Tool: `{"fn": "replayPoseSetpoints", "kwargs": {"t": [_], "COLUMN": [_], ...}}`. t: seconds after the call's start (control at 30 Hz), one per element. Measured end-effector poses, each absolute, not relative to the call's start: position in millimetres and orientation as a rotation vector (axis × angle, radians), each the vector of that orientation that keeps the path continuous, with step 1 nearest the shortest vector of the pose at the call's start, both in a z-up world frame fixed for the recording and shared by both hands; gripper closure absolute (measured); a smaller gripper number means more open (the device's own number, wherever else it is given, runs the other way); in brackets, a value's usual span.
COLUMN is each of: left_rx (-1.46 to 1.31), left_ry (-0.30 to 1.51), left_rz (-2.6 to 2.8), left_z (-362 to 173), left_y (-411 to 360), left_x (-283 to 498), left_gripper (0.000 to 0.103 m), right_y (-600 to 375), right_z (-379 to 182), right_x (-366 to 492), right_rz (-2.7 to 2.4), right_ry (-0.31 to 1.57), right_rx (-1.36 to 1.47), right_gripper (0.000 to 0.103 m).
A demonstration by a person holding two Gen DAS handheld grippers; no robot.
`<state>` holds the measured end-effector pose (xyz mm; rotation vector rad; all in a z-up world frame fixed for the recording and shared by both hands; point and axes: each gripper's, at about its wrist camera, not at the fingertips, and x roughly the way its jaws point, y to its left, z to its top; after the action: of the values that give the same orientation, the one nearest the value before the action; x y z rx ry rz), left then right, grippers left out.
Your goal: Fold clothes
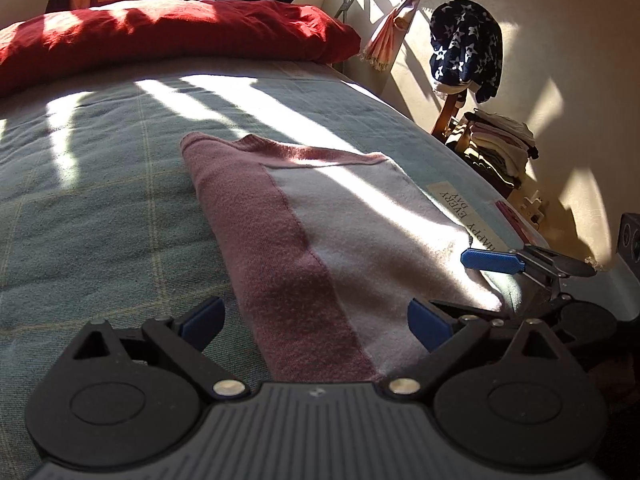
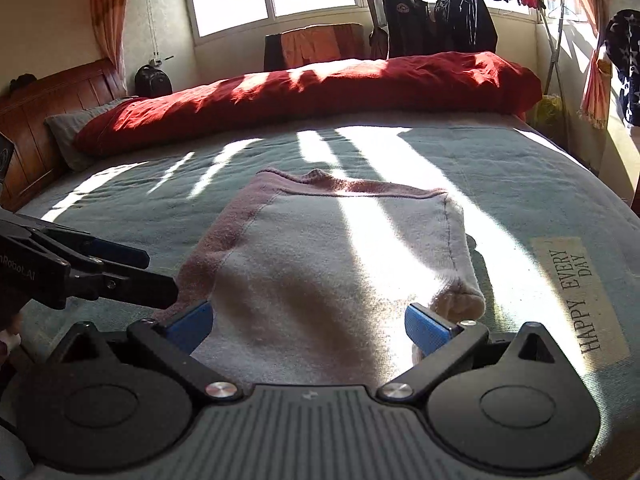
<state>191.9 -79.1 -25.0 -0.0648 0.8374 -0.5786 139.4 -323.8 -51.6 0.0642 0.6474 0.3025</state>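
A pink and white garment [image 1: 320, 216] lies folded flat on the grey-green bedspread [image 1: 100, 200]; it also shows in the right wrist view [image 2: 332, 256]. My left gripper [image 1: 316, 320] is open, its blue pads either side of the garment's near pink edge, low over it. My right gripper [image 2: 308, 326] is open over the garment's near white edge. The right gripper's blue finger [image 1: 492, 261] shows in the left wrist view at the garment's right corner. The left gripper [image 2: 100, 268] shows at the left in the right wrist view.
A red duvet [image 2: 320, 92] lies rolled along the far side of the bed. A "HAPPY EVERY DAY" label [image 2: 576, 292] is on the bedspread to the right. A chair with a star-patterned blanket [image 1: 466, 48] and a stack of folded clothes [image 1: 500, 144] stands right of the bed. A clothes rack [image 2: 440, 24] stands by the window.
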Motion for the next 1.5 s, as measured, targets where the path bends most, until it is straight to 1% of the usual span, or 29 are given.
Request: {"fn": "replayPoseSetpoints", "kwargs": {"t": [0.17, 0.3, 0.43, 0.5, 0.67, 0.87, 1.0, 1.2, 1.5], "left_rx": [-0.045, -0.058, -0.098, -0.112, -0.129, -0.146, -0.139, -0.128, -0.135], "left_ry": [0.818, 0.821, 0.846, 0.857, 0.845, 0.867, 0.868, 0.868, 0.848], "left_rz": [-0.548, -0.532, -0.496, -0.487, -0.455, -0.403, -0.409, -0.415, -0.421], "left_z": [-23, -30, -40, -42, -39, -46, -46, -43, -35], "left_y": [-78, -75, -65, -58, -40, -28, -28, -31, -29], "left_x": [193, 198, 200, 201, 200, 203, 202, 197, 184], "left_gripper": [0.004, 0.004, 0.004, 0.004, 0.004, 0.004, 0.004, 0.004, 0.004], "right_y": [-337, -341, -341, -335, -330, -331, -335, -328, -328], "right_z": [-67, -49, -28, -28, -48, -58, -62, -64, -68], "right_x": [127, 119, 140, 160, 197, 205, 208, 204, 203], "right_rz": [0.289, 0.291, 0.304, 0.314, 0.305, 0.266, 0.254, 0.256, 0.251], "right_ry": [0.663, 0.623, 0.572, 0.585, 0.694, 0.732, 0.743, 0.735, 0.724], "right_rx": [0.074, 0.049, 0.05, 0.034, 0.056, 0.097, 0.128, 0.051, 0.039], "right_gripper": [0.0, 0.0, 0.0, 0.0, 0.0, 0.0, 0.0, 0.0, 0.0]}}
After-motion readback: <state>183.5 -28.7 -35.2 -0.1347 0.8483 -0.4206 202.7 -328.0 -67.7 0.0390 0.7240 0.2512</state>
